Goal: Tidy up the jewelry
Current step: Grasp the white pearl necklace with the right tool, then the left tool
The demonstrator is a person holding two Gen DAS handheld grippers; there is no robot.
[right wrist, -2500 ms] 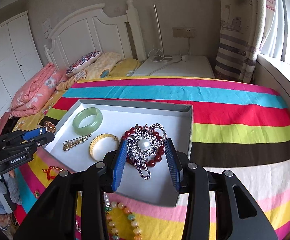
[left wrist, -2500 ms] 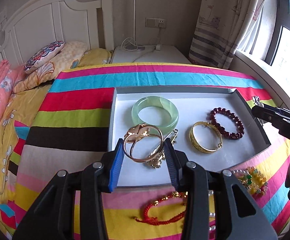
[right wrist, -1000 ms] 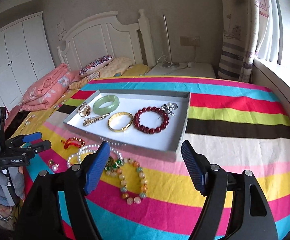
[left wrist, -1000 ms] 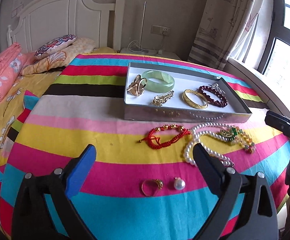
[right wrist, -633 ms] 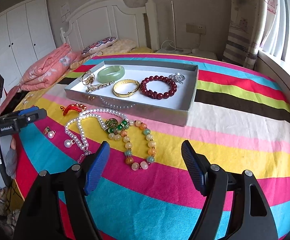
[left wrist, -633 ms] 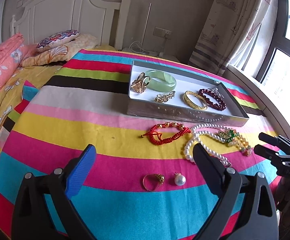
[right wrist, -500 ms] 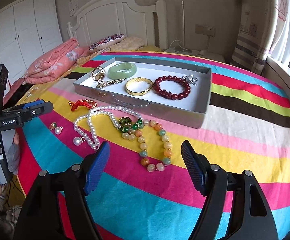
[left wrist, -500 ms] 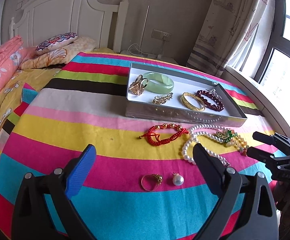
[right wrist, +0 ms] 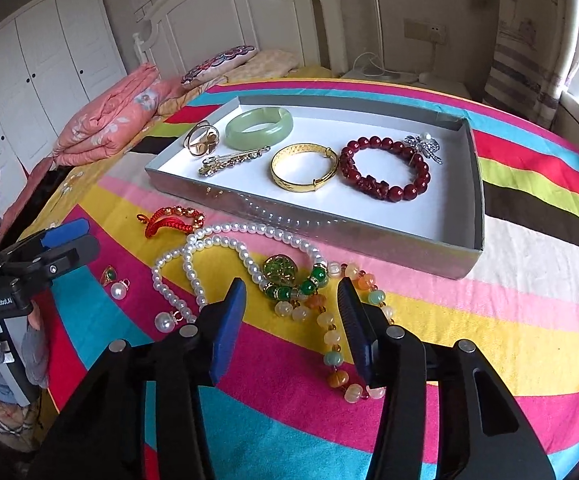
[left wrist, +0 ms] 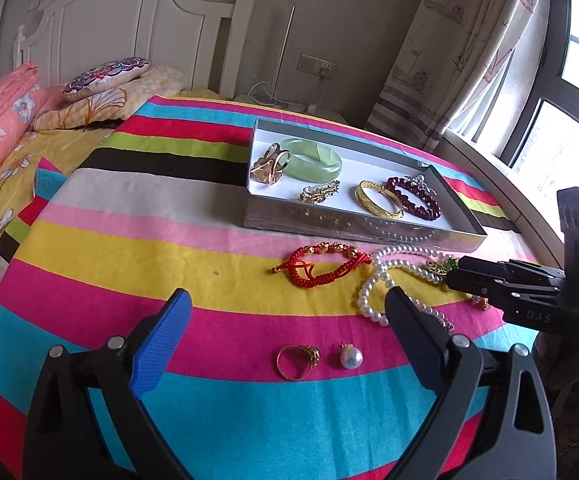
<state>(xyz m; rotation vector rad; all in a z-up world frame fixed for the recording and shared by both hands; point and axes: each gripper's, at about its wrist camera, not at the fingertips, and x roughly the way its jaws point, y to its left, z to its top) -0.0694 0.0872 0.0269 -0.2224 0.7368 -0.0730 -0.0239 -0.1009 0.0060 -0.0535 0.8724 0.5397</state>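
A grey tray [left wrist: 353, 227] [right wrist: 475, 184] on the striped bedspread holds a gold ring ornament [left wrist: 269, 163], a jade bangle [right wrist: 259, 127], a gold pin [right wrist: 233, 161], a gold bangle [right wrist: 304, 171], dark red beads [right wrist: 385, 173] and a silver brooch [right wrist: 425, 145]. In front of it lie a red cord bracelet [left wrist: 321, 265], a pearl necklace [right wrist: 225, 245], a coloured bead necklace [right wrist: 321, 304], a gold ring [left wrist: 298, 361] and a pearl earring [left wrist: 350, 358]. My left gripper [left wrist: 287, 322] is open above the ring and earring. My right gripper [right wrist: 291, 312] is open, its jaws either side of the bead necklace.
Pillows [left wrist: 105, 80] and a folded pink quilt [right wrist: 109, 120] lie near the white headboard [left wrist: 129, 28]. A nightstand [right wrist: 401, 80] with cables stands behind the bed. A curtain [left wrist: 449, 56] and window are on the right. White wardrobes [right wrist: 41, 64] stand at the left.
Both grippers let go of their pieces in the tray, opened and drew back. The right gripper has now moved down over the bead necklace and its jaws have narrowed. The left moved closer to the ring.
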